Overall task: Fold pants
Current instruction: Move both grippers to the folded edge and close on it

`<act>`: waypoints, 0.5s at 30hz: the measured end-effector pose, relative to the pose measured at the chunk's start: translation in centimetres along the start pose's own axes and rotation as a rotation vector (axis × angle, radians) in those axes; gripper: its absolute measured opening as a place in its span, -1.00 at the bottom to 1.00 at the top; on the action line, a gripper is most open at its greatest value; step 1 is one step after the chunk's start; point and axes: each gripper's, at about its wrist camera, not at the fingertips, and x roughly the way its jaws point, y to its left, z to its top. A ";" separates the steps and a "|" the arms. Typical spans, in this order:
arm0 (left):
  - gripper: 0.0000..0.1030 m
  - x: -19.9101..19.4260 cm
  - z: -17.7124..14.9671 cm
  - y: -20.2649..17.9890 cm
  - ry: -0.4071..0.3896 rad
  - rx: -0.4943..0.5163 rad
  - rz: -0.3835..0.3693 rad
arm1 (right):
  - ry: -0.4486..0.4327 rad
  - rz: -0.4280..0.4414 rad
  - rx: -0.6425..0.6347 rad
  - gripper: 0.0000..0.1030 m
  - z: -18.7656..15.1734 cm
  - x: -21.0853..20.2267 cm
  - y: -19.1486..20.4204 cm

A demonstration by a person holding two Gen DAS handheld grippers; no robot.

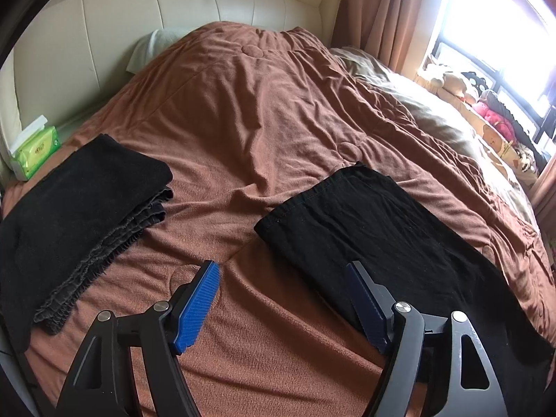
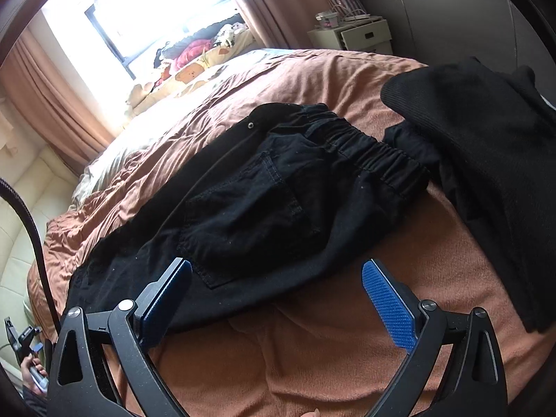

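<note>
**Hovering over black pants laid flat on the bed**

Lying along the bed's far left edge in the left wrist view is a green tissue pack [image 1: 34, 151], close to the cream headboard [image 1: 146, 17]. Just beside it, nearer the camera, a folded stack of dark clothes [image 1: 69, 215] rests on the brown blanket [image 1: 243, 121], its gathered waistbands facing the middle of the bed. The left tool [image 1: 282, 274] hangs above the blanket with its jaws wide and nothing between them; the left blue pad [image 1: 198, 305] is over bare blanket, and the right one sits over the edge of the black pants [image 1: 382, 229]. Those pants stretch flat from mid-bed toward the lower right, the hemmed leg end pointing at the headboard. Further right come a pale sheet [image 1: 417, 104], curtains [image 1: 382, 7] and a bright window with soft toys on the sill.

In the right wrist view, the right tool [image 2: 276, 267] is spread wide and empty above the seat of the pants [image 2: 278, 201], back pocket and elastic waistband showing. To the right, an unfolded heap of black garments [image 2: 486, 160] touches the waistband. A white nightstand [image 2: 354, 34] stands beyond the bed.
</note>
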 end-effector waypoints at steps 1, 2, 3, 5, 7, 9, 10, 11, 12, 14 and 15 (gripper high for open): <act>0.49 0.0 -0.3 0.2 0.000 0.001 -0.011 | 0.000 -0.002 0.011 0.93 -0.5 -0.1 -0.4; 0.49 0.2 -0.5 0.5 0.005 -0.001 -0.019 | 0.003 0.001 0.018 0.93 -1.0 -0.2 -0.7; 0.49 0.5 -0.8 0.7 0.015 -0.006 -0.023 | 0.007 0.012 0.021 0.93 -1.5 -0.2 -0.9; 0.49 1.2 -1.2 1.3 0.036 -0.026 -0.031 | 0.020 0.007 0.032 0.93 -2.2 0.1 -1.2; 0.49 1.9 -1.3 1.9 0.049 -0.044 -0.037 | 0.036 0.000 0.060 0.93 -2.6 0.5 -1.7; 0.38 2.6 -1.4 2.2 0.059 -0.048 -0.042 | 0.046 0.026 0.110 0.93 -2.8 0.9 -2.2; 0.34 2.9 -1.4 2.4 0.067 -0.047 -0.047 | 0.050 0.028 0.131 0.93 -2.8 1.0 -2.5; 0.28 3.3 -1.3 2.5 0.074 -0.049 -0.055 | 0.052 0.029 0.143 0.93 -2.7 1.1 -2.7; 0.23 3.6 -1.3 2.6 0.080 -0.053 -0.065 | 0.054 0.030 0.146 0.93 -2.6 1.2 -2.7; 0.13 4.3 -1.2 2.8 0.086 -0.064 -0.084 | 0.053 0.029 0.147 0.92 -2.3 1.4 -2.5; 0.08 4.6 -1.1 2.8 0.089 -0.070 -0.093 | 0.053 0.033 0.151 0.84 -2.2 1.5 -2.5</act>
